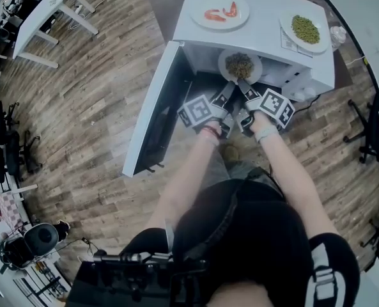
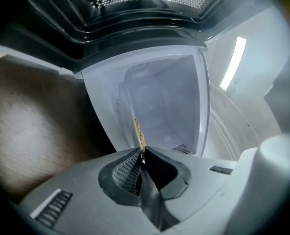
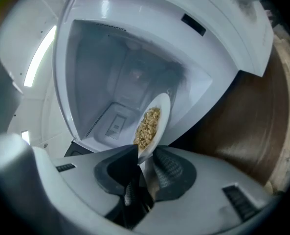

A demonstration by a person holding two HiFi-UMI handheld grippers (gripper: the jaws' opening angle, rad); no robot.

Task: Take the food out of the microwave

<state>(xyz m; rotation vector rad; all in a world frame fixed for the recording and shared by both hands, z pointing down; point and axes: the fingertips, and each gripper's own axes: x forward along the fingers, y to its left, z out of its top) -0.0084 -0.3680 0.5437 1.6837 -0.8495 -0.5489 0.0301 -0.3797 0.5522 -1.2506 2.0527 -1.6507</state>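
A white plate of brown grainy food (image 1: 239,65) hangs at the mouth of the open white microwave (image 1: 266,31). Both grippers grip its near rim. My left gripper (image 1: 231,86) is shut on the rim's left part; in the left gripper view the plate (image 2: 139,131) shows edge-on between the closed jaws of the left gripper (image 2: 142,155). My right gripper (image 1: 245,86) is shut on the rim's right part. In the right gripper view the plate (image 3: 152,124) rises from the right gripper (image 3: 144,158), with the bare microwave cavity (image 3: 115,82) behind it.
The microwave door (image 1: 154,114) stands swung open to the left. On the microwave's top sit a plate of red food (image 1: 220,10) and a plate of green food (image 1: 305,29). A white table (image 1: 45,11) stands far left, an office chair (image 1: 368,133) at right.
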